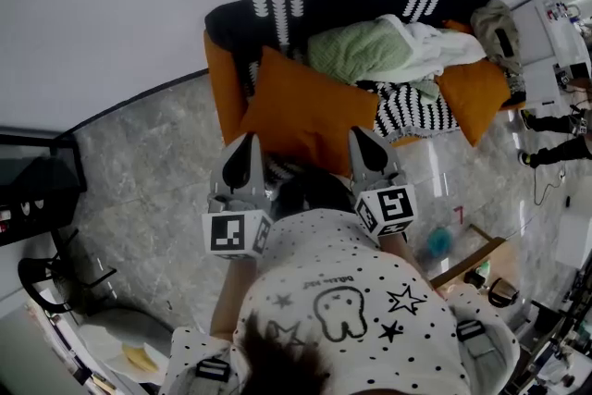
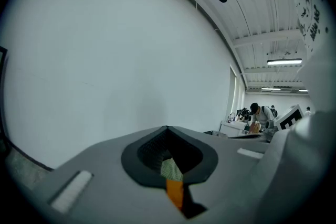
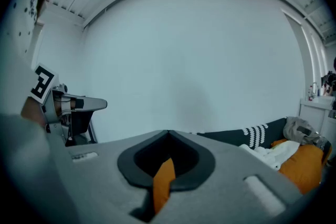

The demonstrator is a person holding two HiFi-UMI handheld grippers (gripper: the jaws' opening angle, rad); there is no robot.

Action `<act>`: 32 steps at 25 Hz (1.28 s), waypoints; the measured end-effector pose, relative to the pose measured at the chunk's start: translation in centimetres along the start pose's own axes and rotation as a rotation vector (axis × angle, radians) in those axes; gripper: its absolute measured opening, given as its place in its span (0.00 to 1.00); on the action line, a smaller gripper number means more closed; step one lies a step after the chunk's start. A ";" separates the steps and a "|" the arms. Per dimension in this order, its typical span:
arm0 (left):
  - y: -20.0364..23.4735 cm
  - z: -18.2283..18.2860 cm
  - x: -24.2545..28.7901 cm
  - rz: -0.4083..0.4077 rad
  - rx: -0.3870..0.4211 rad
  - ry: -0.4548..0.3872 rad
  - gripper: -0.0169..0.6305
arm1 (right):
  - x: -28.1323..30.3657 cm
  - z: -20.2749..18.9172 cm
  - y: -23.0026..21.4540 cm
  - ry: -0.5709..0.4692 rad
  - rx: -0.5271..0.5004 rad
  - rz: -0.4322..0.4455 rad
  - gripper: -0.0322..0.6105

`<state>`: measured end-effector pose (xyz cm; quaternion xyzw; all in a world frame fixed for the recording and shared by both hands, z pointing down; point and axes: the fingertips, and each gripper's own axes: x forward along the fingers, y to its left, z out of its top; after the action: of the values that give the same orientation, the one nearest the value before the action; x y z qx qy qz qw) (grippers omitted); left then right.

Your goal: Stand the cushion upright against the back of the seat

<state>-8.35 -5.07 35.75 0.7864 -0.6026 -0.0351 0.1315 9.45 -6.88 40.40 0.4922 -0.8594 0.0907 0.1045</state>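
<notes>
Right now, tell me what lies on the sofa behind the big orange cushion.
A green blanket and white cloth lie on the patterned sofa behind the big orange cushion. What lies beneath that cushion is covered.

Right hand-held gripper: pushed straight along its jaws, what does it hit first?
The large orange fabric cushion: the right hand-held gripper is shut on its near edge. Beyond it, probably the black-and-white patterned sofa, though depth is unclear.
</notes>
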 end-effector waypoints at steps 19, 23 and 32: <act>-0.8 2.1 6.5 0.181 0.001 -0.054 0.02 | 7.5 3.1 -5.6 -0.010 -0.039 0.191 0.05; -1.3 2.1 7.3 0.199 0.015 -0.059 0.02 | 8.3 3.1 -6.5 -0.008 -0.040 0.220 0.05; -1.9 2.4 8.1 0.172 0.019 -0.066 0.02 | 8.5 3.2 -7.4 0.002 -0.032 0.207 0.05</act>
<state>-4.89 -12.73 33.77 0.7312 -0.6723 -0.0435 0.1066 11.37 -18.47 40.04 0.3989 -0.9069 0.0876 0.1033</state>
